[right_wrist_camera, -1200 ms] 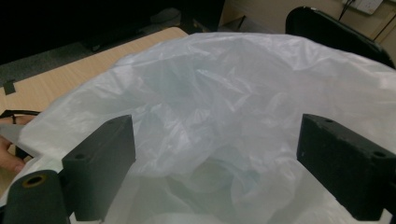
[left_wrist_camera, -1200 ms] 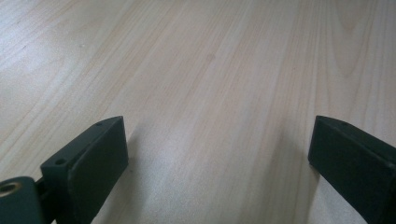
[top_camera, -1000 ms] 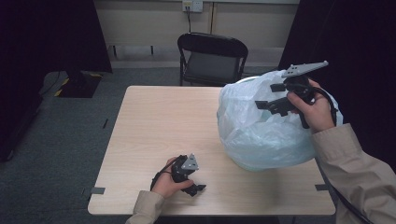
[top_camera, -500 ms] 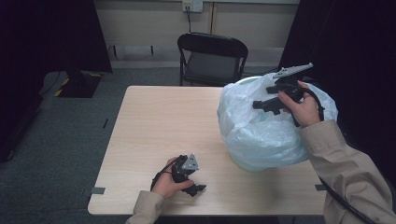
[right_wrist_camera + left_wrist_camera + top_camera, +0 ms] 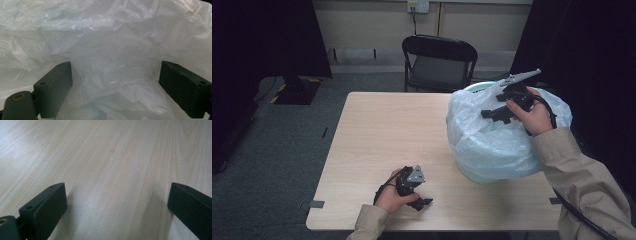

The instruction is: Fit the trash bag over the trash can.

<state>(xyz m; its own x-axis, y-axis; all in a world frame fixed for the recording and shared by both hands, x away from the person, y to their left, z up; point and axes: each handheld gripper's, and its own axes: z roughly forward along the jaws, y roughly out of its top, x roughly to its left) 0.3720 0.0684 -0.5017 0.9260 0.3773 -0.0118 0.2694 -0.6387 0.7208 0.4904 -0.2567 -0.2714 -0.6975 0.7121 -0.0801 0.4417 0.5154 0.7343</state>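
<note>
A crumpled, translucent white plastic bag [image 5: 502,145] covers a pale green bin [image 5: 473,87] on the right side of the wooden table [image 5: 387,130]. My right gripper [image 5: 493,115] hovers over the top of the bag, jaws pointing left. In the right gripper view it [image 5: 116,82] is open, with the bag film [image 5: 112,47] bulging just ahead of its jaws and nothing pinched. My left gripper [image 5: 421,201] rests near the table's front edge. It [image 5: 117,202] stands open over the bare wood [image 5: 112,150].
A black folding chair [image 5: 439,60] stands behind the table's far edge. Dark curtains hang at both sides, over grey carpet [image 5: 277,145]. The bag and bin sit close to the table's right edge.
My right gripper has shifted a little left and down over the top of the bag. The left gripper has stayed put.
</note>
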